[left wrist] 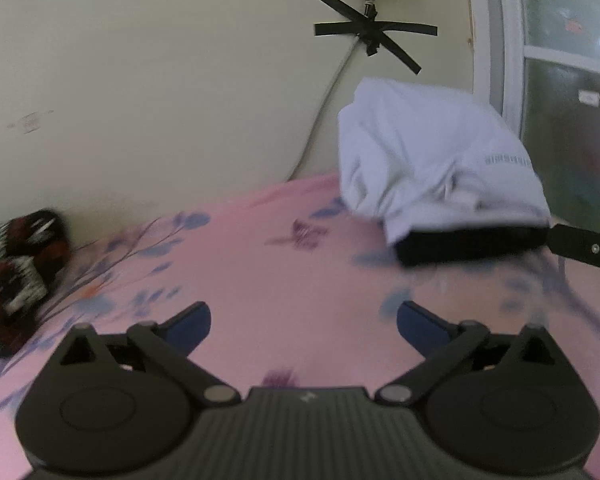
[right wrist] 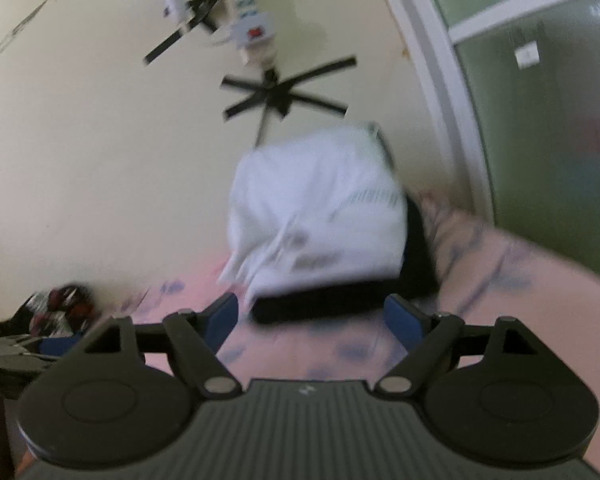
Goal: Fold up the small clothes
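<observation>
1. Standing by the bed, I see the white cotton garment with a grey printed band (left wrist: 432,160) lying bunched on top of a flat black folded cloth (left wrist: 468,244), at the far right of the pink floral bedsheet (left wrist: 260,280), close to the cream wall (left wrist: 140,80) and the frosted green window (left wrist: 572,120).
2. Both tools are released: the left gripper (left wrist: 304,320) hangs over bare sheet with its jaws spread wide and nothing between them, and the right gripper (right wrist: 312,320) is likewise spread, its blue pads (right wrist: 222,320) just short of the black cloth's near edge, not pressing on it.
3. A heap of red, black and white patterned fabric (left wrist: 16,276) sits at the far left, well apart from the white piece.
4. To my eye the step in hand is fetching the next garment, probably that patterned heap, since the white one looks stacked and finished.
5. Doing it well would mean slowing down, as both views are smeared, then pinching 1 layer at an edge or corner rather than the middle of the heap.
6. I would draw it onto the bare sheet in the middle and spread it flat with 2 grips before any fold, keeping clear of the stack.
</observation>
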Available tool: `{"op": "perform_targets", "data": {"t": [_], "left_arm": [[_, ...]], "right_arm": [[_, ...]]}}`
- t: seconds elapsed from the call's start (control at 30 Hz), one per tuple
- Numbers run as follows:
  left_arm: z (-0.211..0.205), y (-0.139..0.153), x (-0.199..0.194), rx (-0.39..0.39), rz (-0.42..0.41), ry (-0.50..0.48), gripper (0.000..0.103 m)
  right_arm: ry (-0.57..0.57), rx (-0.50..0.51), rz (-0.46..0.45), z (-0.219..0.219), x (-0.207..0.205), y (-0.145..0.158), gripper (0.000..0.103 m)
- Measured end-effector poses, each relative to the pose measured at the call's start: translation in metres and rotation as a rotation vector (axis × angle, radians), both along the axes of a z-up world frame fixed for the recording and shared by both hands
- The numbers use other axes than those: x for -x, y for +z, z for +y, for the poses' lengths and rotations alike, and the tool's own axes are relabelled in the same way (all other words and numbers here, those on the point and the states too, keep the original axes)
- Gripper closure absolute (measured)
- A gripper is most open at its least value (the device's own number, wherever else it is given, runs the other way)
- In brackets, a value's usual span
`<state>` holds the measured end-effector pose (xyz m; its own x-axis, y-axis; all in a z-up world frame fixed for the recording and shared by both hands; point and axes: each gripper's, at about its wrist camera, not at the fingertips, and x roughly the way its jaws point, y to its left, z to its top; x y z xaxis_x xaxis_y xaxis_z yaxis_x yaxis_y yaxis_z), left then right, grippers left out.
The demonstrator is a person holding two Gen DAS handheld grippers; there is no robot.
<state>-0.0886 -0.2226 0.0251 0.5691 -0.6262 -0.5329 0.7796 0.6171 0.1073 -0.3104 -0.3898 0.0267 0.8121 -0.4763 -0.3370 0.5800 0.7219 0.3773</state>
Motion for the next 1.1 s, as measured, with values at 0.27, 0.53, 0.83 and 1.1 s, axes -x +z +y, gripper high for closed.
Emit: {"op": "perform_targets", "data": {"t": [0.27,0.53,0.83,1.1], "left_arm": [[0.060,-0.019,0.015,-0.025,-0.031,0.118,0.000],[0.082,-0.027,0.016,-0.022,-0.040,0.180,0.000],[0.079,-0.030,0.020,-0.060,-0.056,0.152,0.000],[0.081,-0.031,0.017,-0.056,-0.032,0.160,0.000]], "right_arm": [[0.028,-0.018,0.097,0.077,0.006,-0.026,0.023],[-0.035,-0.057,0.112,0.079,0.006,-0.029,0.022],[-0.024,-0.062,0.128,0.078,0.001,-0.028,0.021],[-0.014,-0.064,0.123,0.077,0.001,-0.028,0.021]]}}
